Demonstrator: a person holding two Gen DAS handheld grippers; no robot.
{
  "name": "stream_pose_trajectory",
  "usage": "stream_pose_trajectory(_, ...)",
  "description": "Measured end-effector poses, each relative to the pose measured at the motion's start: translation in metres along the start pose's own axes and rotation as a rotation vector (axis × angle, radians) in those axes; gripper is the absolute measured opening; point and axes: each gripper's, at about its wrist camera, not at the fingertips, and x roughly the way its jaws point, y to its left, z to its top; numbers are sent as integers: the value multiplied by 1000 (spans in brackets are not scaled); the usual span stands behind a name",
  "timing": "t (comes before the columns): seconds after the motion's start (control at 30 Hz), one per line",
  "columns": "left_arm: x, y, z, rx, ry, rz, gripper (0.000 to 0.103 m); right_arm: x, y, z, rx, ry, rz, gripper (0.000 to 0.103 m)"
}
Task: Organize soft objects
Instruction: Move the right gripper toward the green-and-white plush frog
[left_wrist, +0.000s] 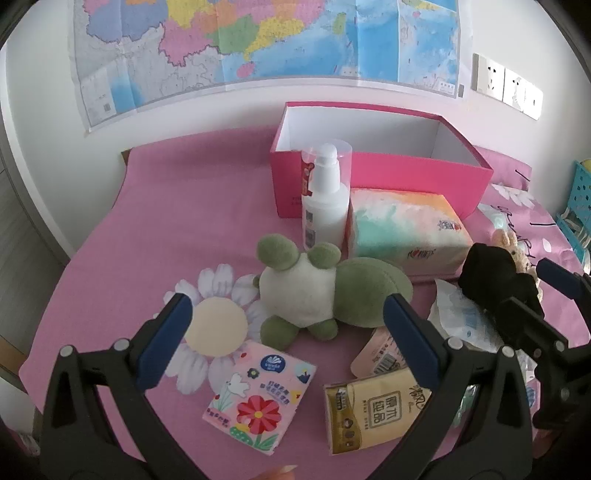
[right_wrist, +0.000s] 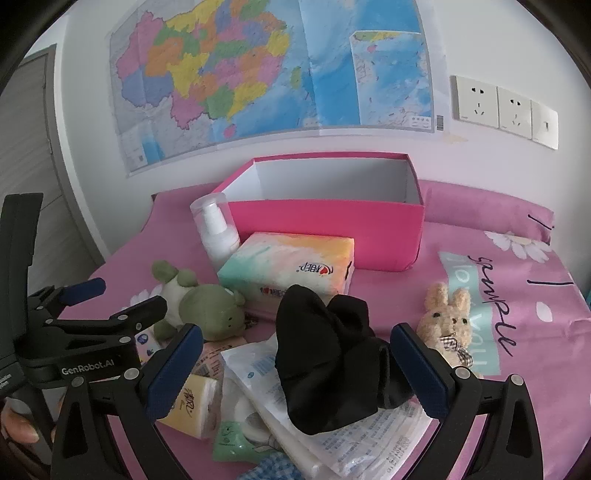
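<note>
Right wrist view: right gripper jaws spread wide, empty, straddling black cloth atop plastic packets. Left gripper wide, empty, before green frog plush. Pink box behind. Risk: closing snags packet beneath cloth; frog lift topples pump bottle.

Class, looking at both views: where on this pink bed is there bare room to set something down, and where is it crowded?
Free: the empty pink cardboard box, and the sheet left of the green plush frog. Crowded: the tissue packets around the black cloth.
</note>
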Motion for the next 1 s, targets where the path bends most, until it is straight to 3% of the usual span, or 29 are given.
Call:
stream_pose_trajectory(0.6,5,4,-1,4,13,5,103,7,5,1,-6,9,39,103)
stream_pose_trajectory(0.83,10,29,-1,-16,23,-4,103,10,13,4,-31,12,63,103)
stream_pose_trajectory(1.0,19,53,5,-16,31,-4,103,15,23,9,-53,30,139,100)
